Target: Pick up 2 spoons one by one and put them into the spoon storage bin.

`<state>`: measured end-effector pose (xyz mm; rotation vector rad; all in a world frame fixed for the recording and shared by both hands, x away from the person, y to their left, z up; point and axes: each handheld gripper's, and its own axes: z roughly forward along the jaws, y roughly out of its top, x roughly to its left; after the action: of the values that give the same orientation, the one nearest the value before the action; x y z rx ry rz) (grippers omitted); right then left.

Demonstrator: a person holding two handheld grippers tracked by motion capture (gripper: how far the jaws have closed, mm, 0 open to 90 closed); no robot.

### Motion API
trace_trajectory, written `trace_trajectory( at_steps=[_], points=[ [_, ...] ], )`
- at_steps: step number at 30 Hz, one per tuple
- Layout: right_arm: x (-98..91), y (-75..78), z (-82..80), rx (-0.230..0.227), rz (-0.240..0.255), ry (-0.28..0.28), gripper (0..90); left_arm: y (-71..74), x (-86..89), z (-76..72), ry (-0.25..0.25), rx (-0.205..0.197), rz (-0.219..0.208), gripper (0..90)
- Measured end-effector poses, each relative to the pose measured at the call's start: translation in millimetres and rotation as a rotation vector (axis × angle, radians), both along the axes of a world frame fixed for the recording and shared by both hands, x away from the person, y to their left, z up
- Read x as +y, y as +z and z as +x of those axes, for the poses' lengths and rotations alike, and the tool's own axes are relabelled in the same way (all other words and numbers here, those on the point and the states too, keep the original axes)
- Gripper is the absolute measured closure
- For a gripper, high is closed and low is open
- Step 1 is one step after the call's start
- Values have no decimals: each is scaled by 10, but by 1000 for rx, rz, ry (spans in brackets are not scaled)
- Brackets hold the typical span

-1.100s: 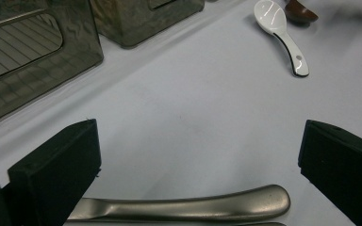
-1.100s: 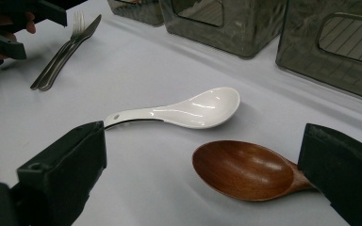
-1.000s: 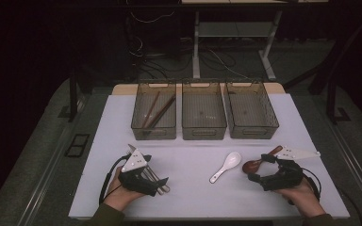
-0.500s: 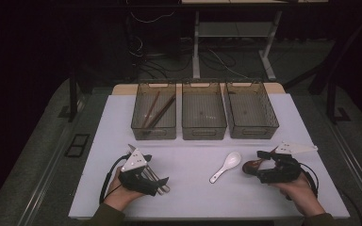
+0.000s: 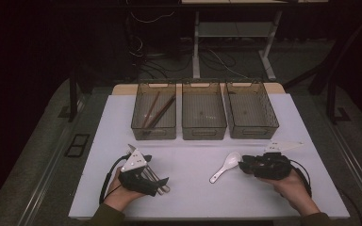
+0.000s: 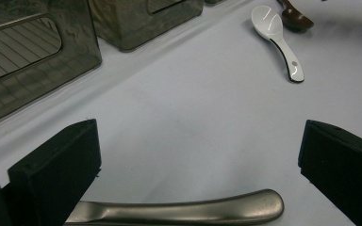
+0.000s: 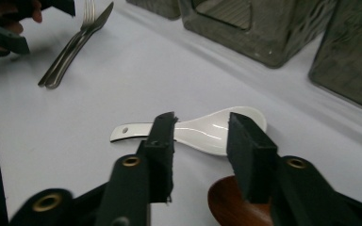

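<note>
**Brown spoon between my right jaws**

My left gripper (image 5: 162, 184) rests low on the white desk (image 5: 193, 197), jaws wide apart with a metal handle (image 6: 184, 214) lying between them, untouched. Farther right lies a white spoon (image 5: 226, 165). Just beside its bowl sits my right gripper (image 7: 200, 155); its jaws have just been closing, and a brown wooden spoon (image 7: 233, 205) lies between them. Whether they press on it yet, I cannot tell.

Dim room; cables (image 5: 146, 56) trail across the grey floor (image 5: 42, 155).
</note>
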<state>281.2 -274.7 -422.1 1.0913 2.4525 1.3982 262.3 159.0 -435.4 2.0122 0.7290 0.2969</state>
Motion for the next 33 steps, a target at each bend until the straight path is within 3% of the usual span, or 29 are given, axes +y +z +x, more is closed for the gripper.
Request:
trace_trajectory(
  at_steps=[10, 23, 33],
  points=[
    [303, -91, 79, 21, -67, 126, 880, -4, -14, -7, -4, -5, 2, 0],
    [560, -219, 32, 50, -116, 214, 886, -17, -18, 1, -13, 7, -22, 0],
    [677, -243, 83, 38, -122, 228, 885, -17, -15, -7, -13, 9, -28, 0]
  ],
)
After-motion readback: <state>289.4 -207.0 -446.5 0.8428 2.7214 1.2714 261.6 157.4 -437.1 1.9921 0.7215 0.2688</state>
